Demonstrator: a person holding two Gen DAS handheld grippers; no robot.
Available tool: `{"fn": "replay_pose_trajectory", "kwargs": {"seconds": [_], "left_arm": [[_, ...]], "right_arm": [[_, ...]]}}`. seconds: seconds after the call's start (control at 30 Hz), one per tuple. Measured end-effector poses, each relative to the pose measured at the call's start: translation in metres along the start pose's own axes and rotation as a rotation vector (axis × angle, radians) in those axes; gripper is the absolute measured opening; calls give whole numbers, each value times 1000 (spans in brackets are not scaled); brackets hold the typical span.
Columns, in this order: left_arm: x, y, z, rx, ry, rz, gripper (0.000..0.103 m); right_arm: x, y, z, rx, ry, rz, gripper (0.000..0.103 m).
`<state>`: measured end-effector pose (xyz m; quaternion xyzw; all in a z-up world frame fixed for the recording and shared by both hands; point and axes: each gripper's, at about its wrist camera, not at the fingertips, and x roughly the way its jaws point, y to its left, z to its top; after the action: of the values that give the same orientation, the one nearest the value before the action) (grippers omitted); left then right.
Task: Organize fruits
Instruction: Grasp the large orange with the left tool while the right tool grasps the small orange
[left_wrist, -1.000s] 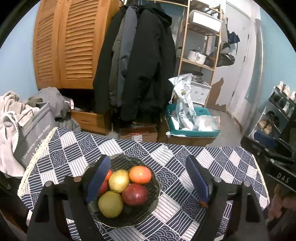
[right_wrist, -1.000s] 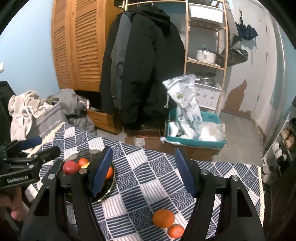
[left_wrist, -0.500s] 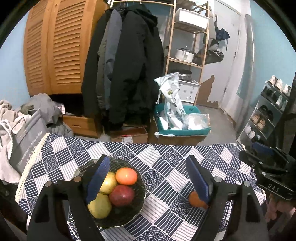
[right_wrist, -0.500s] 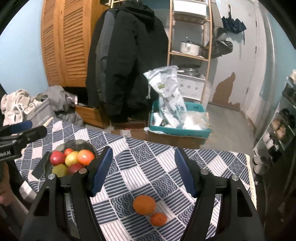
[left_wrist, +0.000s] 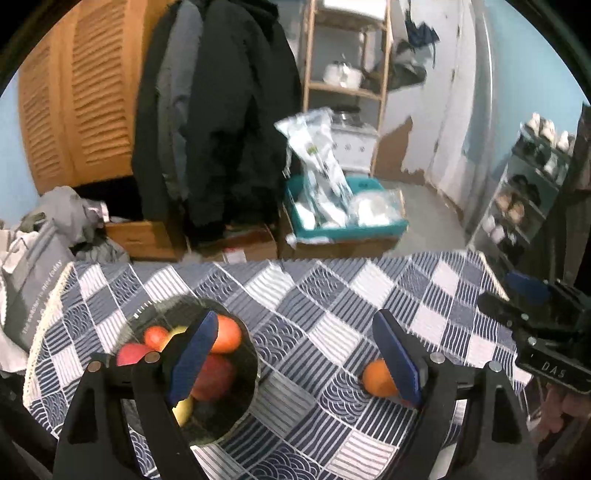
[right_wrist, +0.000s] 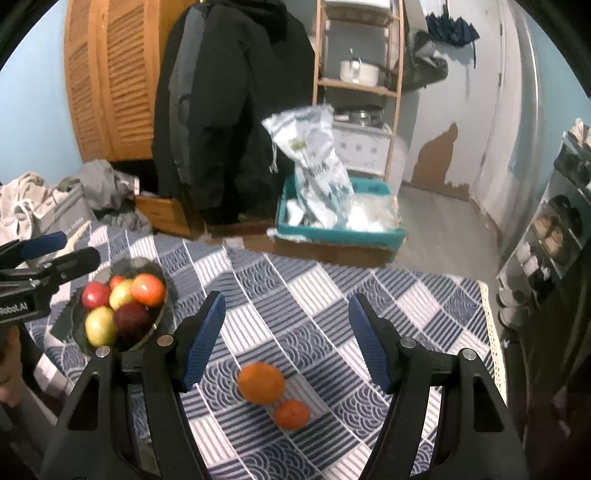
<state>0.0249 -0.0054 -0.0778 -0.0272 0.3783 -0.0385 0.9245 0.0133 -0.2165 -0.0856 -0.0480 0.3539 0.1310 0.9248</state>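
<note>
A dark glass bowl (left_wrist: 159, 314) holds several fruits, red, yellow and orange; it also shows in the right wrist view (right_wrist: 79, 334). A large orange (right_wrist: 261, 382) and a smaller tangerine (right_wrist: 292, 414) lie touching on the blue patterned tablecloth (right_wrist: 306, 295). My right gripper (right_wrist: 286, 338) is open and empty, above and behind the two loose fruits. My left gripper (left_wrist: 293, 354) is open and empty, above the table between the bowl and the orange (left_wrist: 378, 378), which its right finger partly hides.
The table's far edge faces a teal bin (right_wrist: 343, 229) on cardboard boxes, hanging coats (right_wrist: 229, 110) and a wooden shelf. Clothes and a grey bag (left_wrist: 33, 273) lie at the table's left end. A shoe rack (right_wrist: 565, 229) stands at the right.
Both grippers have pulled back and risen. In the left view the bowl slid left and the orange came into view. In the right view the two loose fruits moved toward the centre.
</note>
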Motion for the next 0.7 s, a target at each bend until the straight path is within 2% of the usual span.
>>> {"fn": "replay_pose_trajectory", "kwargs": {"seconds": [0.27,0.4,0.53,0.7], "left_arm": [[31,-18,-18,7,94,-37,87],[50,-24,-30,-1,160,-51,87],[72,-29,-42,9,216,-36,87],[90,-36,-56,35,259,-26,87]], "right_arm": [[34,-17,-27,52,125,13,70],[61,-19,-49,44,221,9,70],[83,-24,-69,58,301,55,70],[103,-29,-89,67,376,65,70]]}}
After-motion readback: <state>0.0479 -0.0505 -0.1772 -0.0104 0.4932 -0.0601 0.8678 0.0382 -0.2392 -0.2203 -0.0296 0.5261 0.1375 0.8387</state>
